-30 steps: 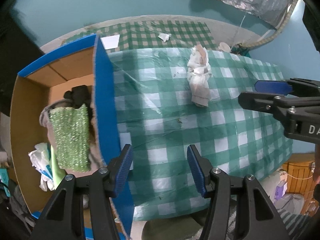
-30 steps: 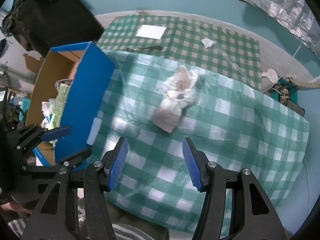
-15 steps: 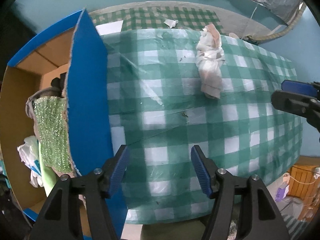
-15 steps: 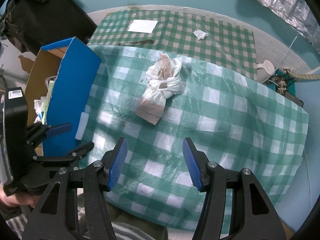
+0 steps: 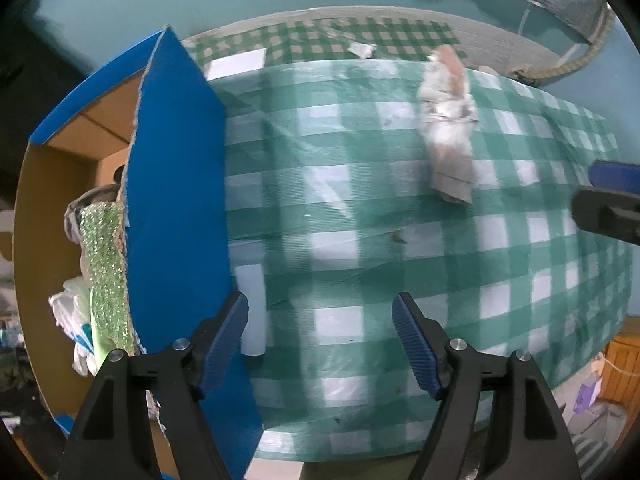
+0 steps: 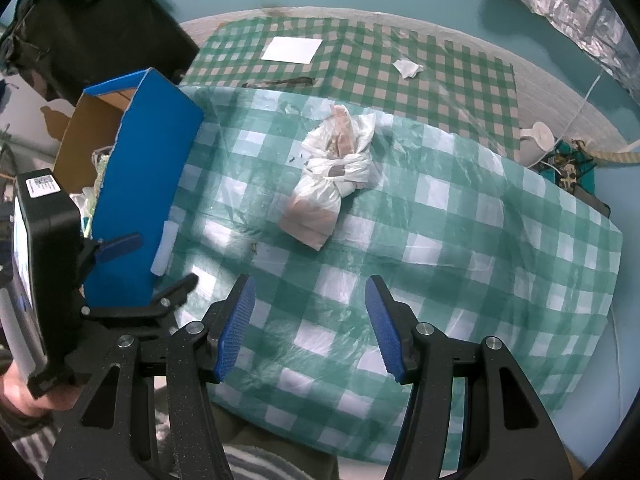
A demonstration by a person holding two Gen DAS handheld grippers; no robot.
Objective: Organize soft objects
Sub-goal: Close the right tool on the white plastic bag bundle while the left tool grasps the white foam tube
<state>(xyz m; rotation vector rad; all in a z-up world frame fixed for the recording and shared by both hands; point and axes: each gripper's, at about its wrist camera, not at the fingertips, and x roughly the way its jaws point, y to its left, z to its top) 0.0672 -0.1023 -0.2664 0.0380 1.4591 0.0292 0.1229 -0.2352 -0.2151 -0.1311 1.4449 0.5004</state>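
A white knotted plastic bag bundle (image 5: pixel 448 132) (image 6: pixel 332 176) lies on the green checked tablecloth (image 6: pixel 460 240), apart from both grippers. At the table's left stands a blue cardboard box (image 5: pixel 176 184) (image 6: pixel 148 184) holding a green glittery cloth (image 5: pixel 106 264) and white bags. My left gripper (image 5: pixel 320 320) (image 6: pixel 156 262) points down beside the box wall over the cloth; its jaws are opening with nothing between them. My right gripper (image 6: pixel 310 312) hangs open and empty near the front edge, short of the bundle.
A small white strip (image 5: pixel 252 308) lies against the box foot. Beyond the table, a lower checked mat (image 6: pixel 460 80) carries a white paper (image 6: pixel 292 50) and crumpled tissue (image 6: pixel 408 68). A black bag (image 6: pixel 92 28) sits behind the box. A hand (image 6: pixel 16 396) holds the left gripper.
My left gripper shifted from above the box edge to over the tablecloth, sank lower, and its jaws widened. The right gripper stayed nearly still.
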